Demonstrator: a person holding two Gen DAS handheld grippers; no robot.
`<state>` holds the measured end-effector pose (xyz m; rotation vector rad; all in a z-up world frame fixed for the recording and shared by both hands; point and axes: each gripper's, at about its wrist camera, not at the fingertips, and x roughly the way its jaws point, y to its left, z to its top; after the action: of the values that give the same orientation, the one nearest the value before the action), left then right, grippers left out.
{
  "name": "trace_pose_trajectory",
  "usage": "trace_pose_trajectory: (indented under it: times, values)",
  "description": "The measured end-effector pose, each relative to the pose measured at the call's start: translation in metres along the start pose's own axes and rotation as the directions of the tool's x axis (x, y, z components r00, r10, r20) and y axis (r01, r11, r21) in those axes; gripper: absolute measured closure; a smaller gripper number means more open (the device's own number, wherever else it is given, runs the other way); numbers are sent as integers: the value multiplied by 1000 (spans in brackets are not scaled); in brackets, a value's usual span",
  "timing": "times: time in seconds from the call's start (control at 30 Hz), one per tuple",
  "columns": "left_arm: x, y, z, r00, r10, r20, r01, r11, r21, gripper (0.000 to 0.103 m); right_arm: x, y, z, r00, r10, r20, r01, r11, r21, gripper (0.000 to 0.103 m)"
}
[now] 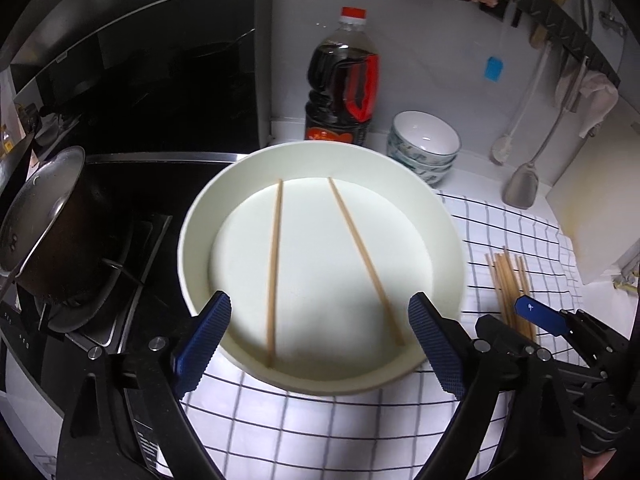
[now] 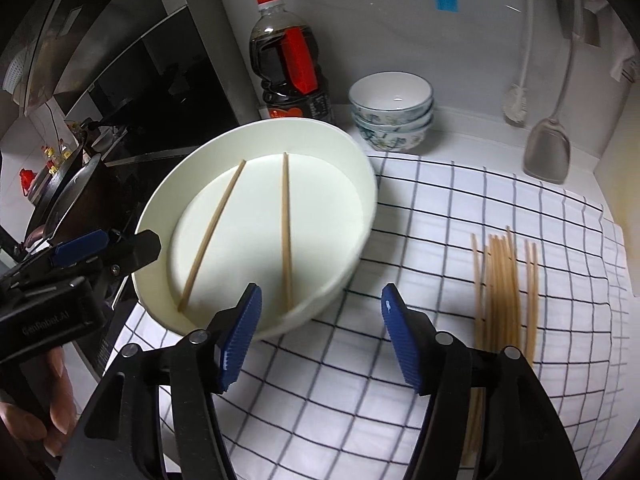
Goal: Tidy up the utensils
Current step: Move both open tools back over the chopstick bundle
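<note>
A large white round basin [image 1: 448, 240] [image 2: 352, 184] stands on a checked cloth [image 1: 320, 432] [image 2: 340, 380] with two wooden chopsticks [image 1: 274, 272] [image 2: 286, 232] lying apart inside it. A bundle of several more chopsticks [image 1: 508, 288] [image 2: 500, 288] lies on the cloth to the right of the basin. My left gripper [image 1: 320, 340] is open and empty, hovering over the basin's near rim. My right gripper [image 2: 320, 336] is open and empty over the cloth, between basin and bundle; it also shows in the left wrist view [image 1: 536, 312].
A soy sauce bottle [image 1: 340, 84] [image 2: 288, 64] and stacked patterned bowls [image 1: 424, 148] [image 2: 392, 108] stand behind the basin. A metal pot [image 1: 44, 224] sits on the stove at left. A spatula [image 2: 548, 148] and brush [image 2: 516, 104] hang at right. A white board [image 1: 592, 200] leans far right.
</note>
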<state>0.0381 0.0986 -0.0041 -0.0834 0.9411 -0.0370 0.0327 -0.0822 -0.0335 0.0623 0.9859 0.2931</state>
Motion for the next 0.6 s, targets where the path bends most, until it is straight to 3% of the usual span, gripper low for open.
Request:
trace_pose_trajectory:
  times: [0.3,0.6]
  values:
    - [-9,-53,-21,998,-63,-17,64,997,51,9,-29,-43,-29,999,-52,10,51,998,47,37]
    - [-5,-111,-36,990,-129,-56,135,983,122,8,-57,-104,-60,985,-170,10,168,978,121,37]
